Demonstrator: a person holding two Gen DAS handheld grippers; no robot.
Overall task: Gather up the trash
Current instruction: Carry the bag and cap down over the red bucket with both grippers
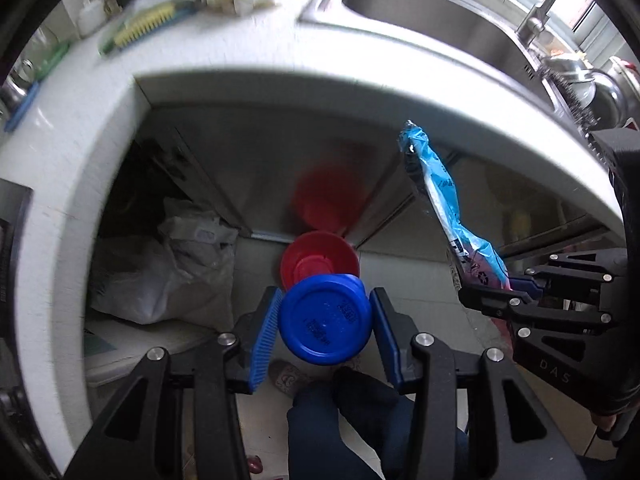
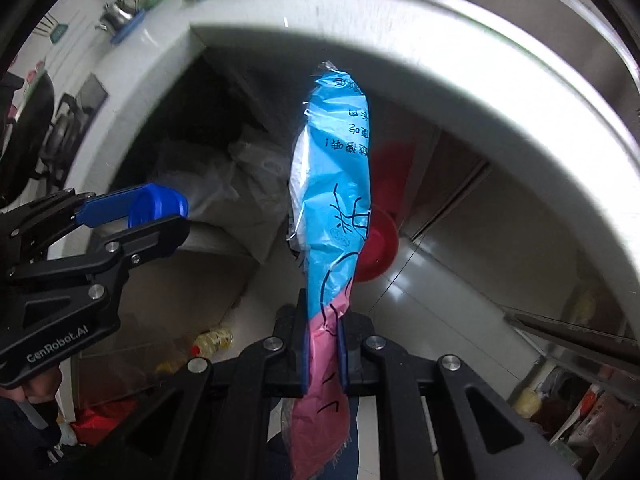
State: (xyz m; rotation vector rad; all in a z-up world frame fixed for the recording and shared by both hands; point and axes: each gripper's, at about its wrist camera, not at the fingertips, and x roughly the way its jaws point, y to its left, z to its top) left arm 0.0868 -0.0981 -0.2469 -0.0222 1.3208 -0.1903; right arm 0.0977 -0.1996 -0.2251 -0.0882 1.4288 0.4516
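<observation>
Holding a round blue plastic lid (image 1: 325, 317) at lower centre, the left gripper (image 1: 325, 326) clamps its rigid, light rim. The right gripper (image 2: 324, 346), jaws narrow, pinches a limp, crinkly blue-and-pink plastic wrapper (image 2: 334, 200) bearing unreadable printed characters. "GenRobot.AI" marks the gripper body at lower left in the right view.

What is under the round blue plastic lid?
Below the round blue plastic lid, held in the left gripper, a red plastic bin stands on the floor. The lid covers its near rim, and the bin's contents cannot be made out.
</observation>
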